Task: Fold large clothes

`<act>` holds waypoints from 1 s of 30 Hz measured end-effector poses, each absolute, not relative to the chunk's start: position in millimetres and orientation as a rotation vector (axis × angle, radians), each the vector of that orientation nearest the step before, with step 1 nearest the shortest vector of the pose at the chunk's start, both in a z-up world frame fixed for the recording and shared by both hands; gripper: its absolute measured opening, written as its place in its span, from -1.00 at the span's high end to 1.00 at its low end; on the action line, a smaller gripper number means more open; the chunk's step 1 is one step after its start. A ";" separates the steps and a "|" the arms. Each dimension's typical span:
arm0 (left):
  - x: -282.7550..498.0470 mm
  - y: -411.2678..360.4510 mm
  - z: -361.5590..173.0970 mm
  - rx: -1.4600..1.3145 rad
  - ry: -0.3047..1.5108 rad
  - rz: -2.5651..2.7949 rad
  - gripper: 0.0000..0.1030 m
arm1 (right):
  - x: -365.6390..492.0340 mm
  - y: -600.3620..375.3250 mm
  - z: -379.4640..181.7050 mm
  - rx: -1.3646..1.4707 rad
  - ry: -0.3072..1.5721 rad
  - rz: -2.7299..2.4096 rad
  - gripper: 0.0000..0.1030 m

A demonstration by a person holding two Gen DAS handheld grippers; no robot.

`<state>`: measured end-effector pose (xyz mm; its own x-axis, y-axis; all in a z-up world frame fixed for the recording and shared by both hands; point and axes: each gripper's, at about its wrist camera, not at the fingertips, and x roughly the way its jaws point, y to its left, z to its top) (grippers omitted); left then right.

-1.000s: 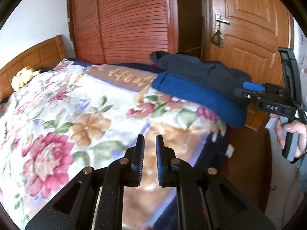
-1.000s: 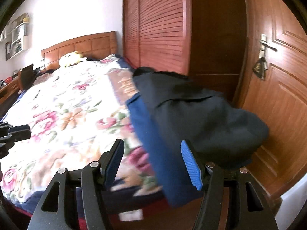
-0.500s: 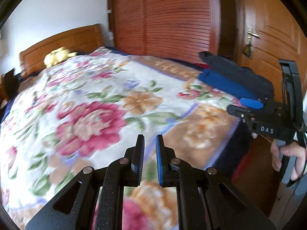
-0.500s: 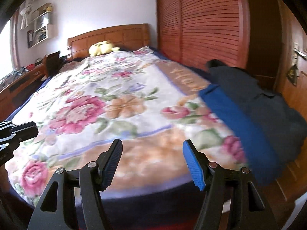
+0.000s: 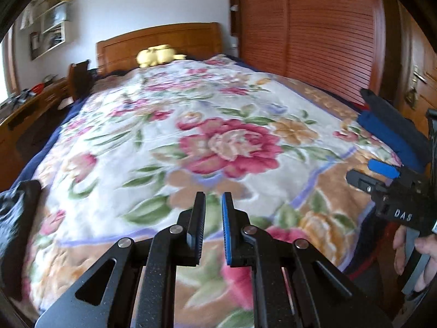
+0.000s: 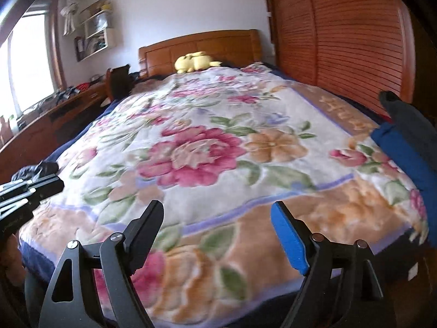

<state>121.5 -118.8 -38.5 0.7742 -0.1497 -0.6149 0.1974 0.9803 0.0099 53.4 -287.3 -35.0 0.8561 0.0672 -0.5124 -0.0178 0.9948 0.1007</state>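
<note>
A folded stack of a dark grey garment [image 6: 409, 120] on a blue one [image 6: 404, 150] lies at the bed's right edge; it also shows in the left wrist view [image 5: 393, 134]. A crumpled dark garment [image 5: 13, 216] lies at the bed's left front corner, also seen in the right wrist view [image 6: 35, 169]. My left gripper [image 5: 213, 207] hovers over the floral blanket [image 5: 218, 142], fingers nearly closed with a narrow gap, holding nothing. My right gripper [image 6: 217, 218] is open and empty above the bed's foot; it shows at the right in the left wrist view [image 5: 382, 175].
A wooden headboard [image 6: 202, 46] with a yellow plush toy [image 6: 195, 61] stands at the far end. A slatted wooden wardrobe [image 6: 355, 27] runs along the right, a door [image 5: 420, 63] beyond it. A wooden desk [image 6: 41, 125] with clutter stands left, wall shelves [image 6: 95, 27] above.
Both grippers have swung left, away from the folded stack. The stack has moved to the right edge of both views and the dark garment at the left corner has come into view.
</note>
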 end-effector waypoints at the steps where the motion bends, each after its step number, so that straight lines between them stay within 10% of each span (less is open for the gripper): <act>1: 118.6 -112.1 -36.9 0.068 0.658 -0.175 0.76 | 53.5 -283.1 -35.7 0.089 0.546 0.052 -0.59; 30: 37.7 -37.6 7.8 -0.029 0.540 -0.022 0.76 | 9.1 -240.3 -8.7 0.027 0.374 0.160 -0.59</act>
<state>37.7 -37.6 7.8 0.8576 -0.0289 -0.5134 0.0136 0.9993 -0.0335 9.1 -240.3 -8.7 0.9184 0.1603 -0.3617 -0.1502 0.9871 0.0559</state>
